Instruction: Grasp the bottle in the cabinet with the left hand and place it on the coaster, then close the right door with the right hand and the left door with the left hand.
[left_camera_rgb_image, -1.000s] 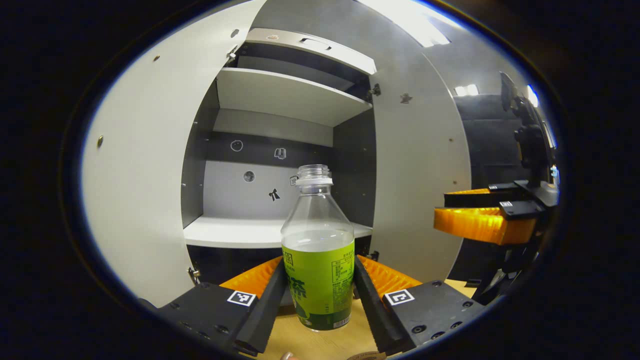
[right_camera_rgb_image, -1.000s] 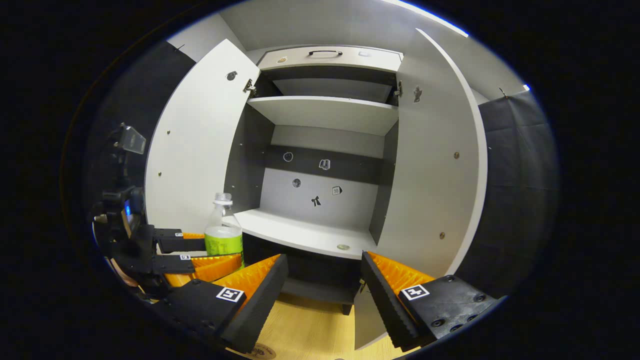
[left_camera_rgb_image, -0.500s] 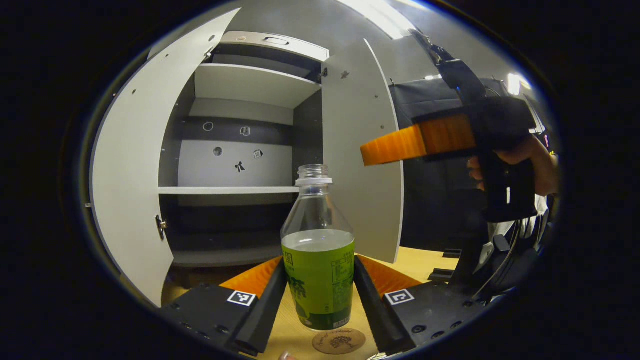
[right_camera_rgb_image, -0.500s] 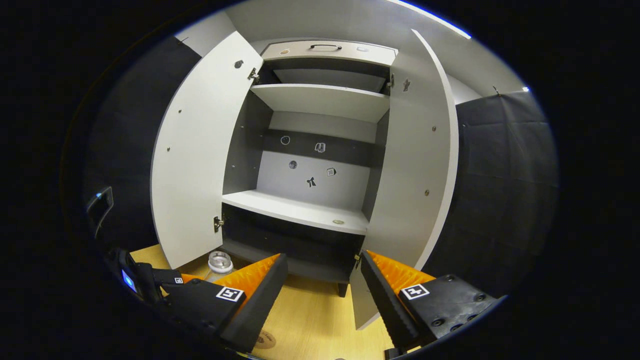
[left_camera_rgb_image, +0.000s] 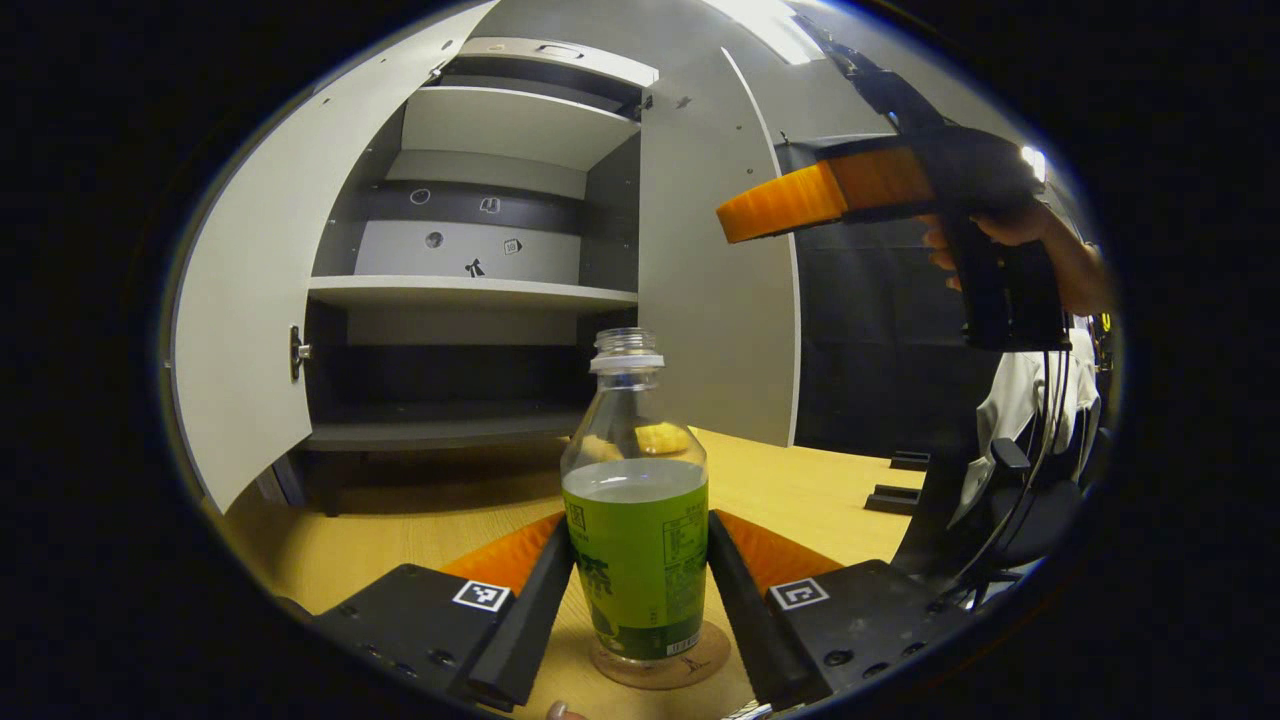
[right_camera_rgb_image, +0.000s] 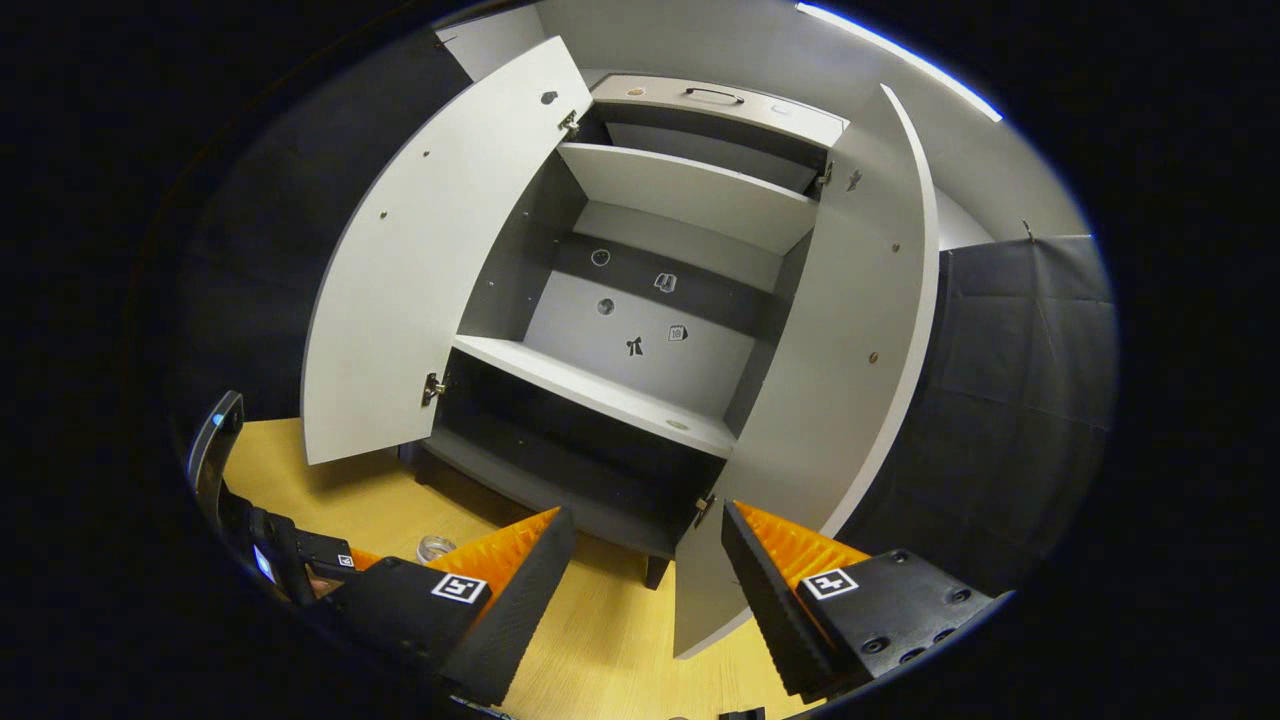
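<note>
A clear uncapped bottle (left_camera_rgb_image: 636, 520) with a green label and green liquid stands upright between the fingers of my left gripper (left_camera_rgb_image: 640, 590), which is shut on it. Its base rests on a round brown coaster (left_camera_rgb_image: 662, 666) on the wooden table (left_camera_rgb_image: 400, 530). The grey cabinet (left_camera_rgb_image: 470, 290) stands behind with its left door (left_camera_rgb_image: 250, 300) and right door (left_camera_rgb_image: 715, 280) both open. In the right gripper view, my right gripper (right_camera_rgb_image: 650, 590) hangs open above the table, facing the cabinet (right_camera_rgb_image: 640, 330) and its right door (right_camera_rgb_image: 850, 370); the bottle's mouth (right_camera_rgb_image: 436, 548) peeks out low at the left.
A person's hand (left_camera_rgb_image: 1020, 235) holds the right gripper (left_camera_rgb_image: 830, 195) high at the right of the left gripper view. Small dark blocks (left_camera_rgb_image: 900, 495) lie on the table at the right. Black cloth walls flank the cabinet. The shelves hold nothing but small stickers.
The left gripper has carried the bottle down and away from the cabinet, and the bottle now sits on the coaster. The right gripper has risen and tilted, staying open.
</note>
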